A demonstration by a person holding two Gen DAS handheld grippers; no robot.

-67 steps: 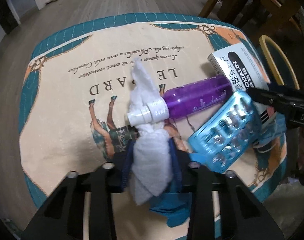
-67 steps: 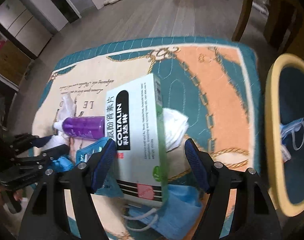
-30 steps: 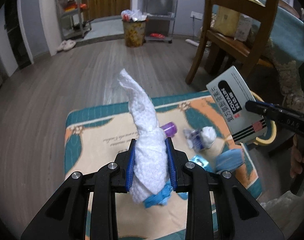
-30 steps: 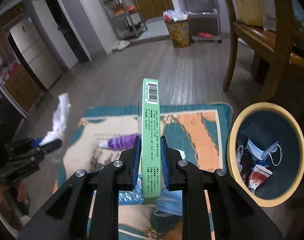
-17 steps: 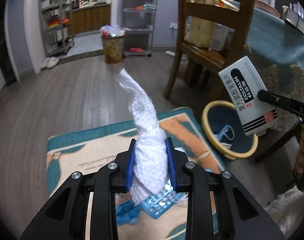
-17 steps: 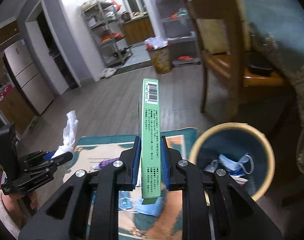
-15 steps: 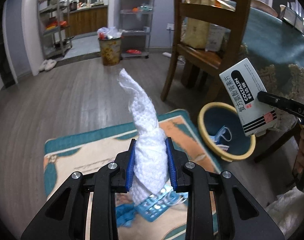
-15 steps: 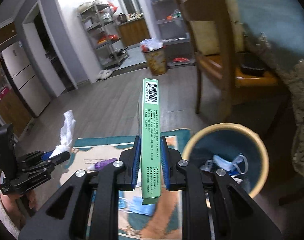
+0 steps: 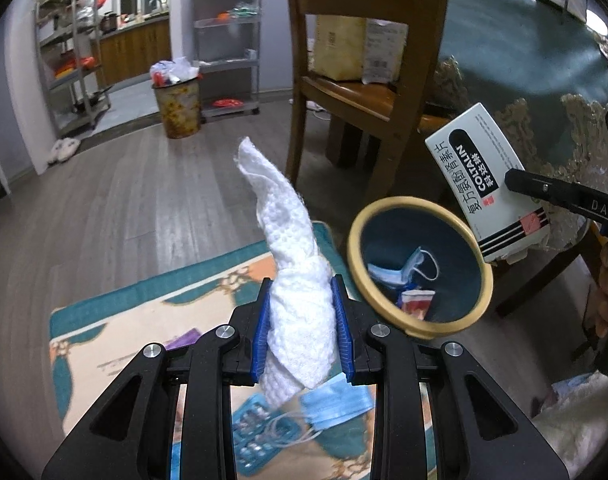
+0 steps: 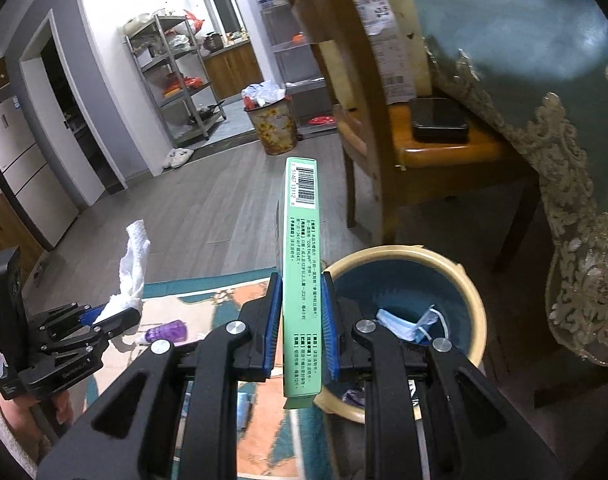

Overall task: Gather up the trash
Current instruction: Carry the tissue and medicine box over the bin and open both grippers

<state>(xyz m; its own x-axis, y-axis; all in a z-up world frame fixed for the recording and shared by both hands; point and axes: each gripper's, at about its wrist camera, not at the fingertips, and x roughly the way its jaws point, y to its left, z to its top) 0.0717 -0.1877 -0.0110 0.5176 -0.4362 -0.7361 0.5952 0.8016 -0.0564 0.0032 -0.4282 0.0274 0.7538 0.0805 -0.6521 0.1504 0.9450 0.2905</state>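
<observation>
Left wrist view shows the left gripper (image 9: 301, 320) clenched on a tissue (image 9: 291, 272), a crumpled white sheet with a dimpled weave, pinched at its bunched middle so the loose tip stands up above the blue pads. It looks nearly weightless and wholly limp — I judge it will not slip, but it may cling to the pads on release and drift as it falls. The thick wad is the right place to grip.

To the right, the right gripper (image 10: 301, 320) squeezes a box (image 10: 301, 276) across its two broad faces, near its lower end, the green barcoded edge facing the lens. It is thin card, stiff and flat-sided, probably light; a hard squeeze could dent it, and the smooth print may slide if the hold loosens. Gripping the broad faces seems soundest.

Both things hang in the air near the bin (image 9: 358, 264), a round tub with a cream rim and dark teal inside; a mask (image 9: 402, 266) and a red-and-white wrapper (image 9: 416, 300) lie in it. The box sits beside the rim in the right view — not clearly over the opening.

On the mat (image 9: 115, 320) below, near its bin-side edge, lie a soft blue mask (image 9: 336, 404) and a rigid blister pack (image 9: 255, 436); a purple bottle (image 10: 165, 330) lies further in.
</observation>
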